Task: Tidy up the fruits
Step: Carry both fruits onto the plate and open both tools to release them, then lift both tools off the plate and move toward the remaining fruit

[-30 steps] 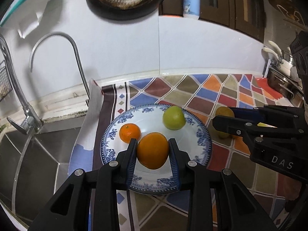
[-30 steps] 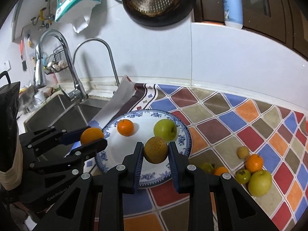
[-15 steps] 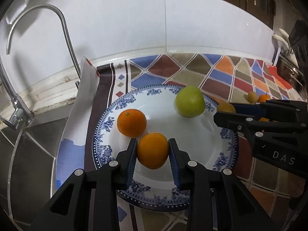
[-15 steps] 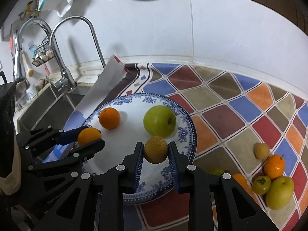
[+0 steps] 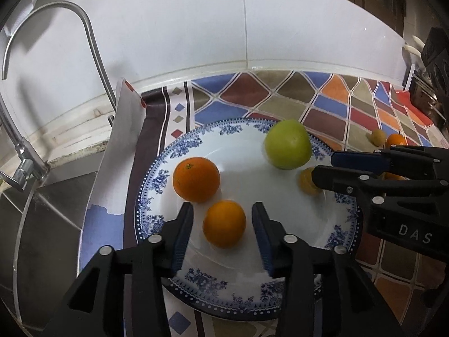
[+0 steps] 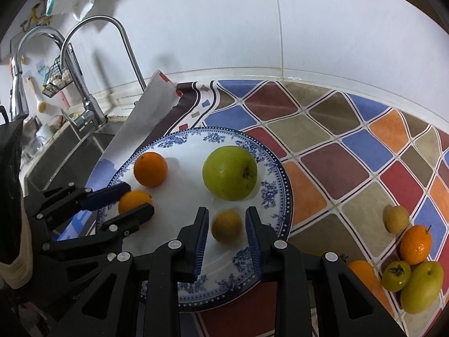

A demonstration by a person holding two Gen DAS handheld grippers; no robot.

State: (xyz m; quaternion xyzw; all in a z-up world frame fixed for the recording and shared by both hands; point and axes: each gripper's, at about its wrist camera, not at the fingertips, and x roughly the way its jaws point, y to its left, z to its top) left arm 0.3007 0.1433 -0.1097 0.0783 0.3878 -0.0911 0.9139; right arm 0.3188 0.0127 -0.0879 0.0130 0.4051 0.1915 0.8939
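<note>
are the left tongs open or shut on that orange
Open. The left tongs straddle the orange with a visible gap on each side; it rests on the plate.

Two oranges [image 5: 196, 179], green apple [image 5: 288, 144], brownish pear [image 6: 226, 225] on blue-rimmed plate [image 5: 151, 185].

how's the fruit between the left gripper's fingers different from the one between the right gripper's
The orange in the left gripper is bright orange and smooth; the brownish-yellow fruit in the right gripper is duller. The orange looks somewhat bigger. The orange lies near the plate's sink-side rim, beside another orange; the brownish-yellow fruit lies near the green apple. Both are round, sit on the plate, and have a gap to open jaws.
</note>
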